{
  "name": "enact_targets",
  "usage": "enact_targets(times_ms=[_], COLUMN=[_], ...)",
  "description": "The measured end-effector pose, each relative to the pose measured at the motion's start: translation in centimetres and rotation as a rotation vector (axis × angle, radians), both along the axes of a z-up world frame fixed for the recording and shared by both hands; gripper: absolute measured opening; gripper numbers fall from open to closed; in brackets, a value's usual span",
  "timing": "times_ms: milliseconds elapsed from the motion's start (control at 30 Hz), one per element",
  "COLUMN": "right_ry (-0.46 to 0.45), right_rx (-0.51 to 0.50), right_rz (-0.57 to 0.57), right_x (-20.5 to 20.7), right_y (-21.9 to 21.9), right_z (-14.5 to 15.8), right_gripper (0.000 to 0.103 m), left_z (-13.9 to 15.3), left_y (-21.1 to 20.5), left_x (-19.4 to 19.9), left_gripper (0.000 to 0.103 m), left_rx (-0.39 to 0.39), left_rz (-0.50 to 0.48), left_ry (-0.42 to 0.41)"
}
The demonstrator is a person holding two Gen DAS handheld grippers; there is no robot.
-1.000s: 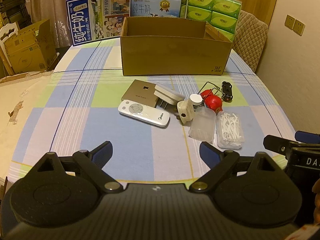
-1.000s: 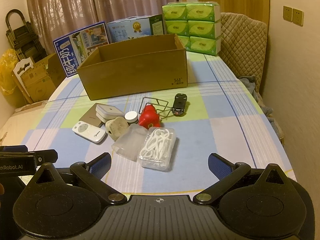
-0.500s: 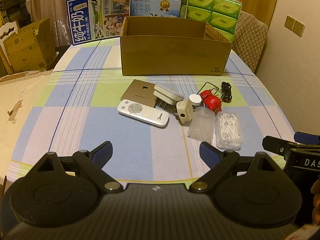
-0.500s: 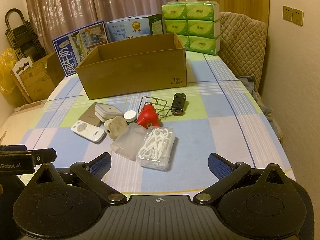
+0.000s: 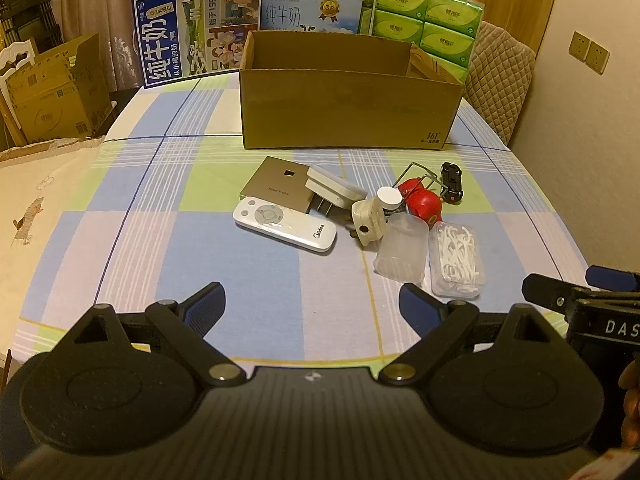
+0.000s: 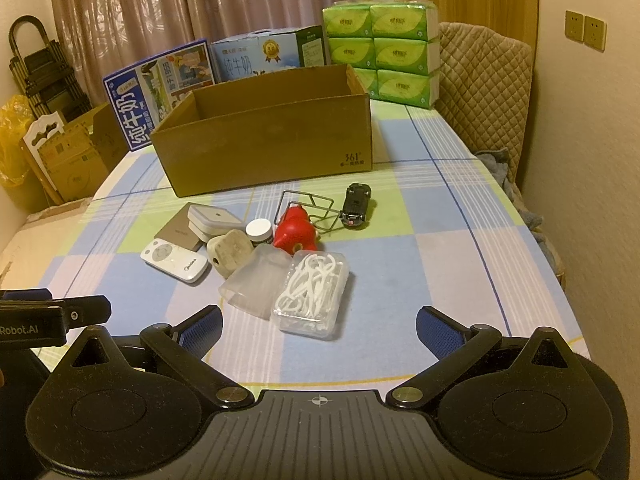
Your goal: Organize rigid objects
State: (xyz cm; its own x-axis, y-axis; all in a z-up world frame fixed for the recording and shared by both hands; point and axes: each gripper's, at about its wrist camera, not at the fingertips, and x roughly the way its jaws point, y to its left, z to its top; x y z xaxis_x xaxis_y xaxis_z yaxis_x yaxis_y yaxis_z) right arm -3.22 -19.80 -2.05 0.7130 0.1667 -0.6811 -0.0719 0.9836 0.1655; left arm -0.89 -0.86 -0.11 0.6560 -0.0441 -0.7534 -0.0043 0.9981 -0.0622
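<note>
An open brown cardboard box (image 5: 344,120) (image 6: 272,148) stands at the back of the checked table. In front of it lies a cluster: a white remote (image 5: 285,230) (image 6: 174,259), a tan flat box (image 5: 276,184), a white charger (image 5: 336,188) (image 6: 214,218), a beige plug (image 5: 367,222) (image 6: 229,255), a small white-capped jar (image 6: 259,230), a red toy (image 5: 424,200) (image 6: 296,232), a wire rack (image 6: 310,206), a black toy car (image 5: 452,180) (image 6: 356,204), a frosted plastic cup (image 5: 401,250) (image 6: 256,282) and a clear case of floss picks (image 5: 456,260) (image 6: 310,294). My left gripper (image 5: 312,304) and right gripper (image 6: 320,326) hover open and empty over the near table edge.
Milk cartons (image 5: 196,32) and green tissue packs (image 6: 380,48) stand behind the box. A quilted chair (image 6: 484,92) is at the far right by the wall. Cardboard boxes (image 5: 52,92) sit on the floor left. The table edge (image 6: 568,292) curves close on the right.
Both grippers have drifted slightly, so the objects sit marginally higher in view. Nothing on the table has moved and both grippers stay open.
</note>
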Motion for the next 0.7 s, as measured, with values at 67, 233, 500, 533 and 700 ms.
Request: enact_targets(times_ms=[67,233,500,533,700], right_ry=[0.002,0.006,0.034,0.037,0.048], right_rx=[-0.002,-0.016,-0.037,-0.039,-0.034], right_rz=[-0.003,-0.007,-0.002,-0.002,-0.019], right_x=[0.0,0.2,1.0,1.2,2.0], right_y=[0.0,-0.1,0.0,0.1,-0.1], right_z=[-0.1,-0.3,-1.2,-1.3,-1.9], right_gripper=[0.101,0.101,0.101,0.101,0.1], left_z=[0.0,-0.2,-1.2,-1.4,-2.3], left_y=[0.0,-0.1,-0.2,-0.2,-0.7], left_x=[0.1,0.5,1.9,2.2,3.3], left_gripper=[0.092,0.092,0.092,0.092,0.092], left_rx=[-0.005,-0.012,-0.052,-0.052,-0.034], left_rz=[-0.003,-0.018,-0.031,-0.037,-0.066], left_ry=[0.004,0.012,0.048,0.053,0.06])
